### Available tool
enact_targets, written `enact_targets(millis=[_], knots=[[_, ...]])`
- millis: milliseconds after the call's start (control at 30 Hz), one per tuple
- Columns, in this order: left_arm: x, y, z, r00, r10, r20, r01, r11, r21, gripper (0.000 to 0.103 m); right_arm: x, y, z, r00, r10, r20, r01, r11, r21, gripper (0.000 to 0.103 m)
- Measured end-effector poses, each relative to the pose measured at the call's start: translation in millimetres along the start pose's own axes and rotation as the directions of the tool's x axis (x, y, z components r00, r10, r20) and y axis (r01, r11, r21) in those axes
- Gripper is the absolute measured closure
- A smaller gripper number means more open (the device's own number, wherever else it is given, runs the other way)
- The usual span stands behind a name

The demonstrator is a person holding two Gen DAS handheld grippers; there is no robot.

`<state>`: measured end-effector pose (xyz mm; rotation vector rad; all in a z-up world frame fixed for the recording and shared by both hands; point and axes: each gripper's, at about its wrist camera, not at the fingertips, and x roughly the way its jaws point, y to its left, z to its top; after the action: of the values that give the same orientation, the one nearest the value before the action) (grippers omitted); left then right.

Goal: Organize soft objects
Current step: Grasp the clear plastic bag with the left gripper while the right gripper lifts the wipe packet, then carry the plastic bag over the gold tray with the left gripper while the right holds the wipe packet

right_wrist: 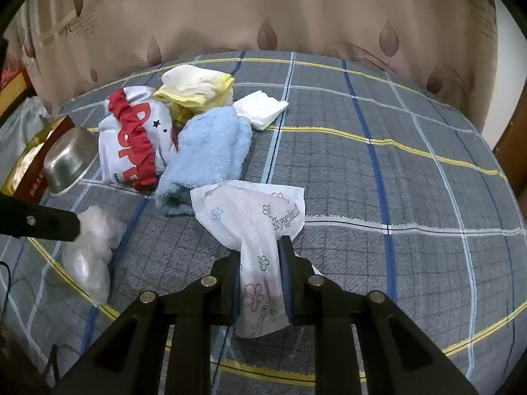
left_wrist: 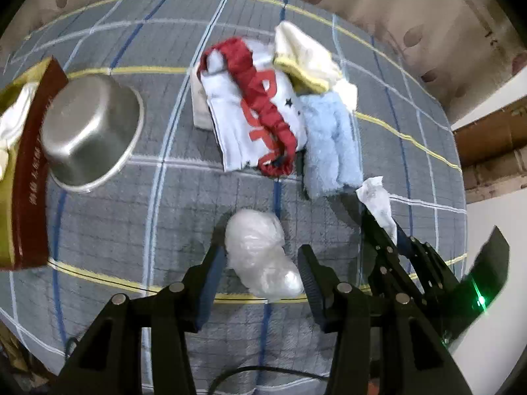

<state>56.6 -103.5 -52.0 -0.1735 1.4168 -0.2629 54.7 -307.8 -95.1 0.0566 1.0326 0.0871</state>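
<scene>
My right tool (right_wrist: 260, 260) is closed on a white wipe packet (right_wrist: 253, 227) printed with small flowers, pinched at its narrow lower end so that the wider upper part fans out ahead of the fingers; I judge this end-grip was chosen because the packet is limp and would fold over if taken by the middle. My left tool (left_wrist: 263, 260) stands open with a crumpled clear plastic bag (left_wrist: 263, 253) lying between its fingers on the bed (left_wrist: 164, 230); the left finger sits against the bag's side, but I cannot tell whether the right one touches it. The straddling position suggests a pinch across the bag's bulk is intended. Farther along the bed the remaining soft goods are gathered in one heap: a white garment with red lettering (left_wrist: 250, 112) and a red ruffled band (left_wrist: 263, 112) lying over it, a light-blue fleece cloth (left_wrist: 329, 144) just beside it, a yellow-edged cream cloth (left_wrist: 306, 62) on top behind, and a folded white cloth (right_wrist: 262, 108) touching the heap's far side. A steel bowl (left_wrist: 89, 131) lies tipped against a red-and-gold box (left_wrist: 23, 171) at the left, well apart from the heap. The grouping suggests the heap is the collection point, with the packet and bag not yet added.
</scene>
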Motion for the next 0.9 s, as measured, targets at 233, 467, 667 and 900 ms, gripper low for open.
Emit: enact_targets(millis=[233, 467, 667, 900], knots=[[21, -1, -2, 0.999, 0.025, -0.020, -0.025, 1.000, -0.014, 0.055, 0, 8, -1, 1.000, -0.011, 0.001, 0.011, 0.999, -0.037, 0.083], [31, 7, -7, 1.000, 0.016, -0.023, -0.016, 1.000, -0.008, 0.055, -1, 10, -2, 1.000, -0.015, 0.001, 0.015, 0.999, -0.043, 0.083], [14, 17, -11, 1.000, 0.021, 0.017, -0.021, 0.999, 0.035, 0.067, -1, 10, -2, 1.000, -0.015, 0.002, 0.015, 0.999, -0.044, 0.083], [-15, 19, -16, 0.997, 0.016, 0.078, -0.025, 0.992, 0.128, 0.067, 0, 11, -3, 1.000, -0.027, 0.006, 0.027, 0.998, -0.061, 0.083]])
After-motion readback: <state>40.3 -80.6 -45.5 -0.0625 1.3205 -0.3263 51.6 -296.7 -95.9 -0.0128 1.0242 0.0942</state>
